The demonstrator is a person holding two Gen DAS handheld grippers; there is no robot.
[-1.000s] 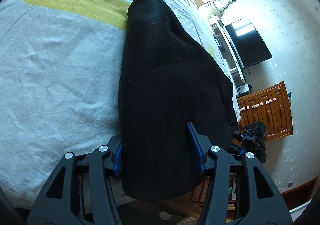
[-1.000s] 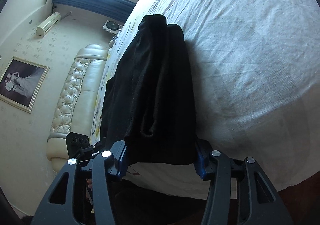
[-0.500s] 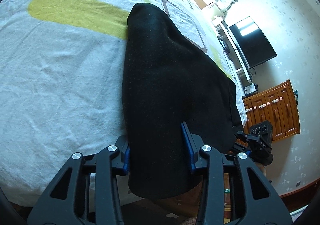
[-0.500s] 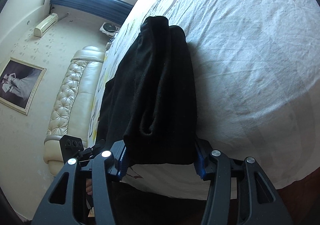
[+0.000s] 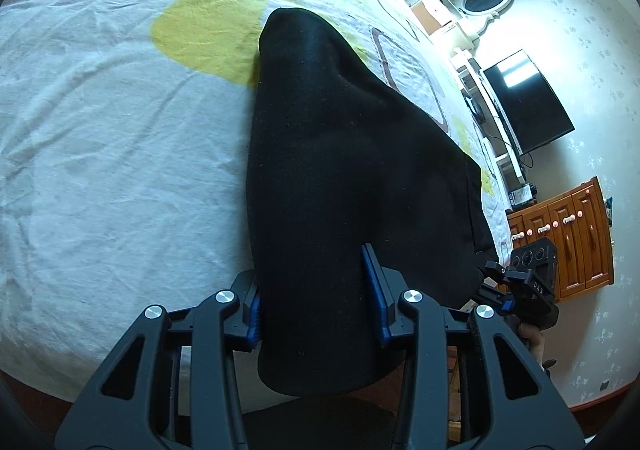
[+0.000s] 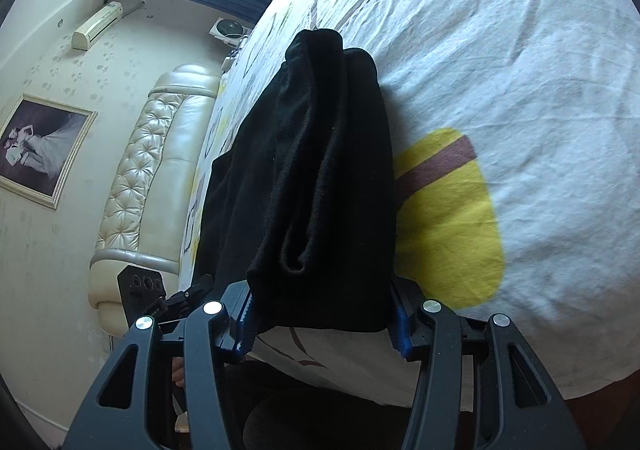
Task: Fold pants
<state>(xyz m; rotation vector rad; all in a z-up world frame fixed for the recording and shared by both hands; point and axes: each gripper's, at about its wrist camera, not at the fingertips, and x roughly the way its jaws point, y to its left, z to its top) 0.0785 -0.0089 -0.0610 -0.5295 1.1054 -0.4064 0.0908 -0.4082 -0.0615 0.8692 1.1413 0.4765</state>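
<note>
The black pants (image 5: 340,177) lie folded lengthwise on the patterned bed sheet (image 5: 100,169). My left gripper (image 5: 316,302) is shut on the near end of the pants, blue pads on either side of the cloth, which hangs over the bed edge. In the right wrist view the pants (image 6: 312,177) show stacked layers. My right gripper (image 6: 320,326) is shut on their near edge. The right gripper shows in the left view (image 5: 528,282), and the left gripper in the right view (image 6: 144,290).
The white sheet (image 6: 520,69) has yellow and brown shapes. A cream padded headboard (image 6: 152,177) stands left in the right view. A TV (image 5: 524,101) and a wooden cabinet (image 5: 568,238) stand by the far wall.
Both grippers have carried the held pants edge forward over the bed. The left jaws have closed in tighter on the cloth. More of the sheet pattern shows.
</note>
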